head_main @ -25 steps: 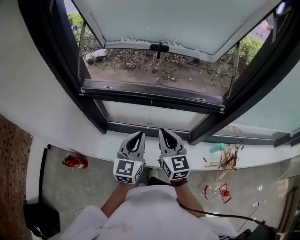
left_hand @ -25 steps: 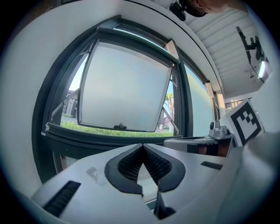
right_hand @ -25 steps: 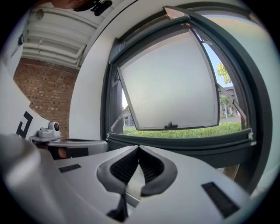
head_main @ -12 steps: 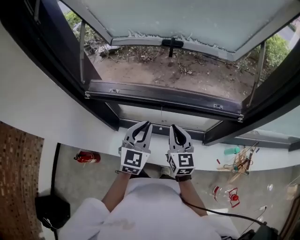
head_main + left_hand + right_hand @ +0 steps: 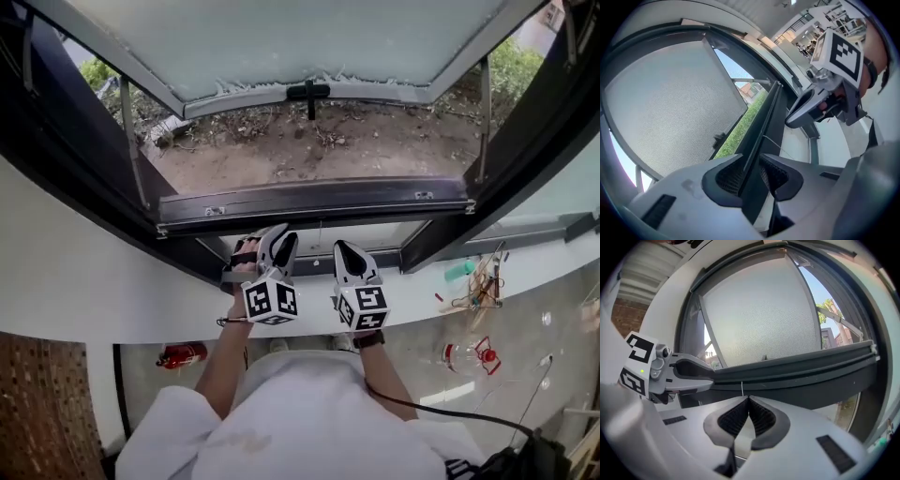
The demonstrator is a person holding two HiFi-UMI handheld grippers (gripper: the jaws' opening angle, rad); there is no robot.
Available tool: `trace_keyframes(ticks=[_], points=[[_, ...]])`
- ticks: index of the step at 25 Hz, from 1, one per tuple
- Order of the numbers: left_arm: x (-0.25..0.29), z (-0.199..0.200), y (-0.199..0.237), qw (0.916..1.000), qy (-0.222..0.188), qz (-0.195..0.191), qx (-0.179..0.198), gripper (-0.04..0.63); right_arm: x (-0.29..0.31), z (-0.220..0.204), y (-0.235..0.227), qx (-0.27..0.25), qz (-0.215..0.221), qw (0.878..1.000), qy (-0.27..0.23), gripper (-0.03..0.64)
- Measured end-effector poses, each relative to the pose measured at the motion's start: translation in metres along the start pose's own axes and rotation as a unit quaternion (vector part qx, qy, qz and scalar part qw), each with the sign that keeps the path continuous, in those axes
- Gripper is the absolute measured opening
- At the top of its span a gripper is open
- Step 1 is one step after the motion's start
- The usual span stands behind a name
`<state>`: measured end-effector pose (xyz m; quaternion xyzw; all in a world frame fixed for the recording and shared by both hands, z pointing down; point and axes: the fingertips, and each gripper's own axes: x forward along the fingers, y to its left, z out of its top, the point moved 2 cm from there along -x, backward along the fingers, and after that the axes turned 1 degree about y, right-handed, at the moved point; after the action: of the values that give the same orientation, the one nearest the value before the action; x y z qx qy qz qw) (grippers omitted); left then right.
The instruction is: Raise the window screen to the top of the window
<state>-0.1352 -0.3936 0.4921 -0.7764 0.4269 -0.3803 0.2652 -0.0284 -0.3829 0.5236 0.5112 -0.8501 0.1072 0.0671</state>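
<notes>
Left gripper (image 5: pixel 278 240) is rolled on its side. Its jaws have just been opening and now stand apart, with the window screen's dark bottom bar (image 5: pixel 319 201) running between them. Right gripper (image 5: pixel 345 251) is closed and empty, tips just under the bar near its middle. The bar sits low in the window, just above the white sill (image 5: pixel 422 295).

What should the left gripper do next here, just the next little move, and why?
Probably close the left gripper on the dark screen bar. Its jaws have just been opening and stand apart, with the bar's edge running between them but seemingly not pinched. The right gripper is shut and empty near the bar, so a firm grip seems needed before any lifting.
</notes>
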Motion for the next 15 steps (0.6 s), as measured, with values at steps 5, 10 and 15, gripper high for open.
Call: trace_keyframes(ticks=[5,10,15], points=[[0.018,-0.010,0.002,0.9959,0.029,-0.023,0.082,0.107,0.015,-0.030,0.013,-0.029,-0.005,0.999,0.036,0.105],[0.029,-0.012,-0.005,0.9917,0.061,-0.026,0.110,0.112,0.038,-0.055,0.016,-0.048,0.012,0.997,0.065,0.236],[0.031,-0.012,-0.004,0.9900,0.060,0.009,0.128,0.112,0.067,-0.061,0.012,-0.040,0.032,0.996,0.074,0.236]])
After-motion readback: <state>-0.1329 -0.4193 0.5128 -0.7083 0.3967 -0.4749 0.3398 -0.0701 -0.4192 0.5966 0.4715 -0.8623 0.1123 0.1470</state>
